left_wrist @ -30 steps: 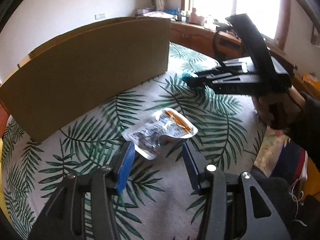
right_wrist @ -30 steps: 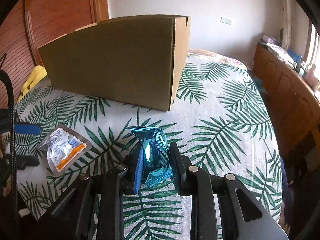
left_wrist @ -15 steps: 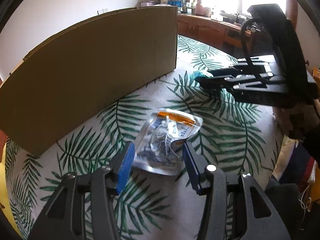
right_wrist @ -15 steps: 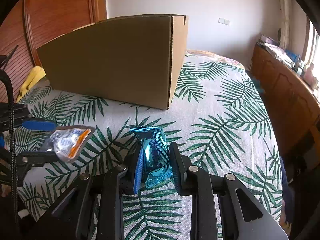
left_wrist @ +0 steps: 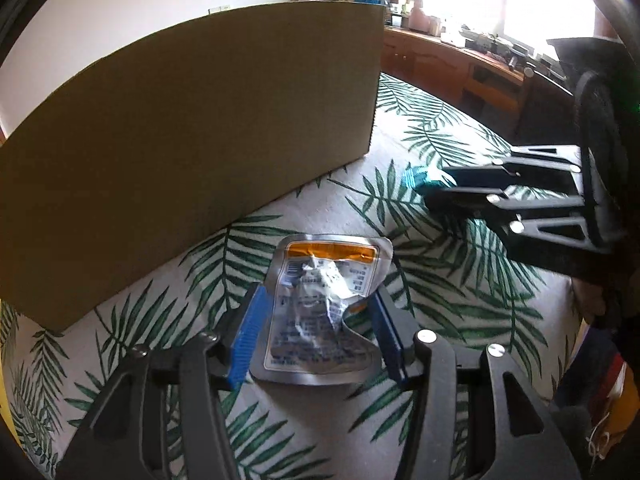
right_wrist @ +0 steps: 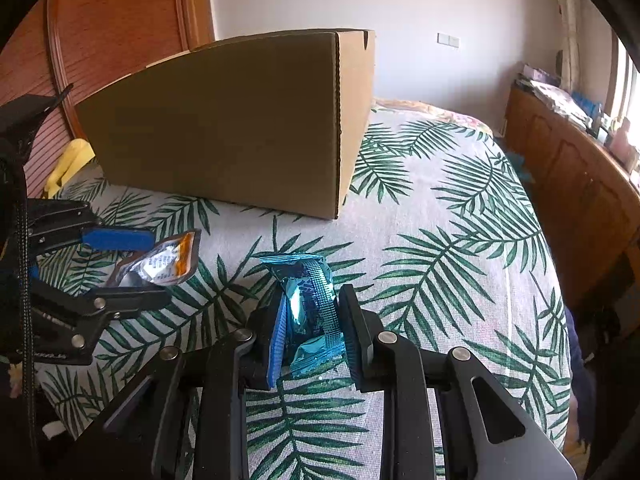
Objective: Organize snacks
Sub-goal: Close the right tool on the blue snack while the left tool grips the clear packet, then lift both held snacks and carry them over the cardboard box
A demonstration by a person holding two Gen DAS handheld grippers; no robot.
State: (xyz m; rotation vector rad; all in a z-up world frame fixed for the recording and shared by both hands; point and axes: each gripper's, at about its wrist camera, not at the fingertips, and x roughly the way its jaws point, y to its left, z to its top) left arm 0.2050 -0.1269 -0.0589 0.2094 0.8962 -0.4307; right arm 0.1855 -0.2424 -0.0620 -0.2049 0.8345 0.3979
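A silver snack pouch (left_wrist: 324, 312) with an orange band lies on the leaf-print bed cover, between the open blue-padded jaws of my left gripper (left_wrist: 316, 332). The pouch also shows in the right wrist view (right_wrist: 164, 260), between the left gripper's fingers (right_wrist: 116, 238). My right gripper (right_wrist: 312, 332) is shut on a blue foil snack packet (right_wrist: 308, 300) and holds it just above the cover. That packet's tip shows in the left wrist view (left_wrist: 416, 176). A big cardboard box (right_wrist: 240, 120) stands beyond both; its inside is hidden.
The box (left_wrist: 192, 128) fills the far left of the left wrist view. A wooden cabinet (right_wrist: 572, 184) with clutter on top runs along the right. A yellow object (right_wrist: 68, 164) lies left of the box. The bed cover (right_wrist: 440, 240) is bare to the right.
My left gripper has moved forward so that the silver pouch now sits between its open jaws. The right gripper still holds the blue packet in about the same place.
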